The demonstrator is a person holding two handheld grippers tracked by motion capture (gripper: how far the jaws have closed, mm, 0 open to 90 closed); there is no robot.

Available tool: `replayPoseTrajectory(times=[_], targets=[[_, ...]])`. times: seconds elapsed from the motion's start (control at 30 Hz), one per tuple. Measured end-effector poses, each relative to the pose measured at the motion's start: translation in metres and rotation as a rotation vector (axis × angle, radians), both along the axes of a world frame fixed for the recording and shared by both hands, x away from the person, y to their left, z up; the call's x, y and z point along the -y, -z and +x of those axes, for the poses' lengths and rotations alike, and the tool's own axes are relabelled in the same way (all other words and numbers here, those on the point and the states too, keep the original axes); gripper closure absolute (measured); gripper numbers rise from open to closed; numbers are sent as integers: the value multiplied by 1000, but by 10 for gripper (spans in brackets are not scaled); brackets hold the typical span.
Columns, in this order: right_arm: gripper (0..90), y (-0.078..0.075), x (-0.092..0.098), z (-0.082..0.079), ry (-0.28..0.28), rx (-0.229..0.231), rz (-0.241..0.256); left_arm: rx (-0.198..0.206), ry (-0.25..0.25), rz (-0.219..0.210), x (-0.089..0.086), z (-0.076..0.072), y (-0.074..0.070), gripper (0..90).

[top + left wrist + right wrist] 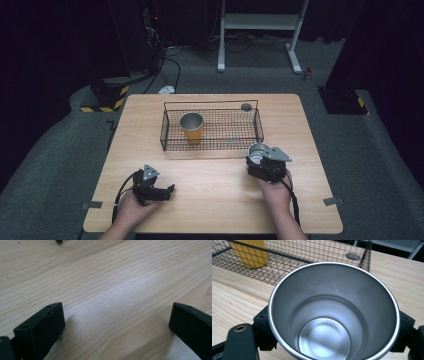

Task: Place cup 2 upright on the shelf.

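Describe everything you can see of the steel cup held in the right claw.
The steel cup is a round, empty tumbler of brushed metal with a bright rolled rim and a shiny flat bottom; its walls narrow downward. It stands upright, mouth up, clamped between the two black jaws of the right claw, one on each side. It sits just in front of the wire basket, outside it, over the wooden table.

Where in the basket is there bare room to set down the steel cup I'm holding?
The wire basket is bare right of the yellow cup, from there to its right wall. The steel cup in the right gripper sits just outside its front right corner. The left part is crowded. The left gripper idles open.
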State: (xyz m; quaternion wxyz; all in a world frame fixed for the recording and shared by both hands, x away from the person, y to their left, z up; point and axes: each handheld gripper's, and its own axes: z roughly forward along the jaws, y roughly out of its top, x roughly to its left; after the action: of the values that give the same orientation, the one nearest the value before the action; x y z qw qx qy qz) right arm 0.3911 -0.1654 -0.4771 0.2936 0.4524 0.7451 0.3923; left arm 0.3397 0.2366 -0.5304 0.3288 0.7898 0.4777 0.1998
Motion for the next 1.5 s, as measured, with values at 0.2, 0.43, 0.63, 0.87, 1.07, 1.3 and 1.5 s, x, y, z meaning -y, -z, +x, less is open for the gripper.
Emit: replayPoseTrajectory(times=[0.2,0.43,0.63,0.87,1.07,1.3,1.5], targets=[[183,0,-12,2,-19,-2,3,0,0,0,0,0,0,6],[183,-2,-24,4,-37,1,10,0,0,0,0,0,0,6],[183,-5,-27,7,-40,3,19,2,-3,-3,0,0,0,6],[183,-11,-29,11,-40,13,28,2,-3,-4,0,0,0,6],[183,-19,-30,13,-39,23,40,0,0,0,0,0,0,6],[184,-30,-30,18,-37,42,55,0,0,0,0,0,0,6],[184,-37,-31,20,-34,58,63,0,0,0,0,0,0,6]])
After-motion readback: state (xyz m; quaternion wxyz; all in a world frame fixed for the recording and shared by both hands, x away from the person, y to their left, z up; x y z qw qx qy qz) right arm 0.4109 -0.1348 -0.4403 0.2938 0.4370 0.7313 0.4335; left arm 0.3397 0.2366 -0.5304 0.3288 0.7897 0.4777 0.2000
